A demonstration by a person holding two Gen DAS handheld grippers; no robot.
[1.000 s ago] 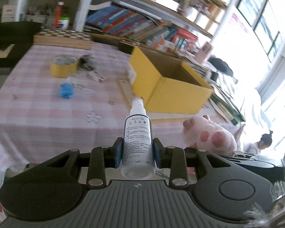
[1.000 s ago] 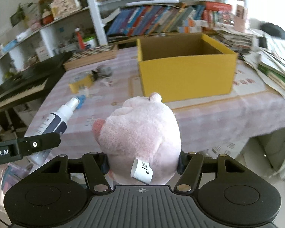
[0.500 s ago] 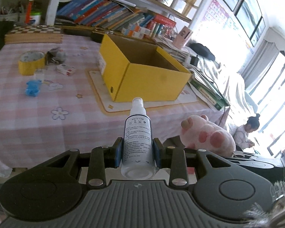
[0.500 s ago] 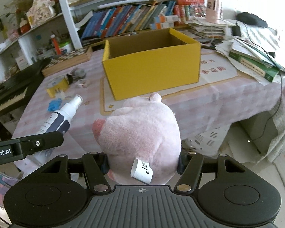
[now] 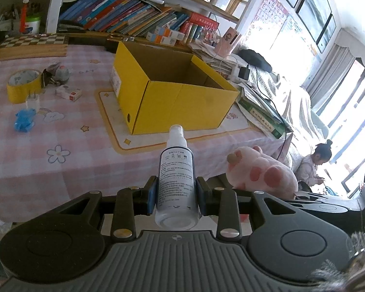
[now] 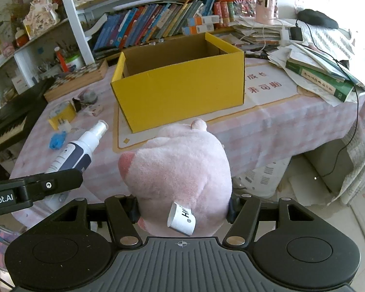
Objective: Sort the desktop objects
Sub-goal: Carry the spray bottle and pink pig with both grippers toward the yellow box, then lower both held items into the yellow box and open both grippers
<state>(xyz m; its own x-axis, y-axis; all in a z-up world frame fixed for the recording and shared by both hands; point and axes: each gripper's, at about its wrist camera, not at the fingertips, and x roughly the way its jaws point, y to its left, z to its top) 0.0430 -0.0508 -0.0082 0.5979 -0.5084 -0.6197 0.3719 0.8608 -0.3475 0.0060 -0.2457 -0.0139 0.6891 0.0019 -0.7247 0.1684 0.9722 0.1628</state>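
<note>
While your left gripper (image 5: 175,194) clamps the spray bottle (image 5: 176,172) and your right gripper (image 6: 182,209) squeezes the pink plush pig (image 6: 180,170), both hang off the table's (image 5: 73,160) near edge; beyond, mid-table, stands the open yellow box (image 5: 182,104).

Right tongs' pads (image 6: 135,210) buried in the plush pig (image 6: 180,170); box floor (image 5: 182,77) perhaps hidden.

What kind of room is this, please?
Probably a home living room or study: crowded bookshelves behind a table with a pink checked cloth, a piano keyboard beside it, and a child near the window.
</note>
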